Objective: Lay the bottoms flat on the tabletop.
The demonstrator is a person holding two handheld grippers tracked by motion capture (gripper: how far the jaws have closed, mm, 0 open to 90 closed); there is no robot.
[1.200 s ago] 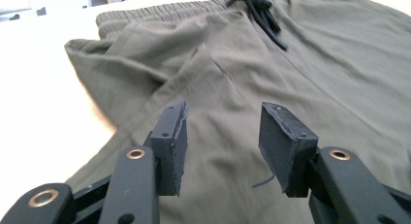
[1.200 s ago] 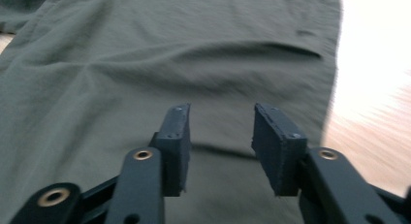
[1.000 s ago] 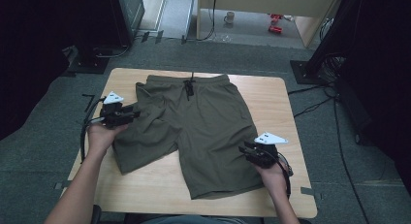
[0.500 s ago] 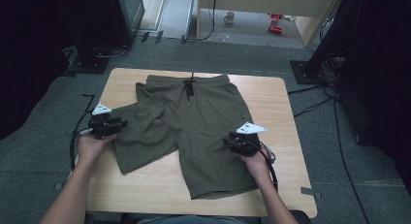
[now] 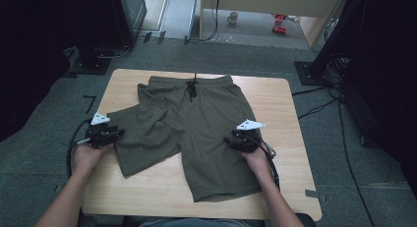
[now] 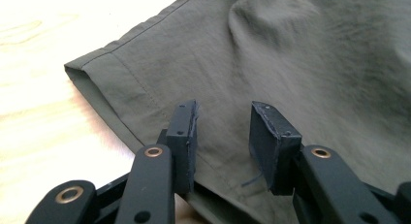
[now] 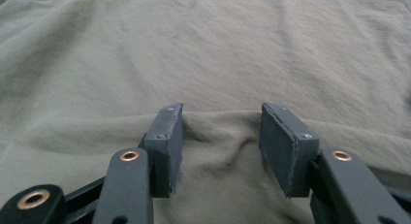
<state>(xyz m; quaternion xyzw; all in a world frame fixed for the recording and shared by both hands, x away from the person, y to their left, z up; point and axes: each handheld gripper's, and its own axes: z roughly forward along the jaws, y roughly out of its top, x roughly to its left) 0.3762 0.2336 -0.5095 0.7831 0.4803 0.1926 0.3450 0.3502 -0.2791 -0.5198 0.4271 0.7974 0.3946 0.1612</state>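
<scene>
Olive shorts (image 5: 196, 128) spread across wooden table (image 5: 285, 104)

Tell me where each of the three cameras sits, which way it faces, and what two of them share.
High view: fixed above the person's side, looking forward and down on the table; forearms, left claw and right claw show.
Left gripper view: rides the left claw, looking along its parted jaws at the hem of the shorts.
Right gripper view: rides the right claw, jaws apart over a raised fold, which they have just been opening from.
Shared: all three show the olive shorts.
</scene>
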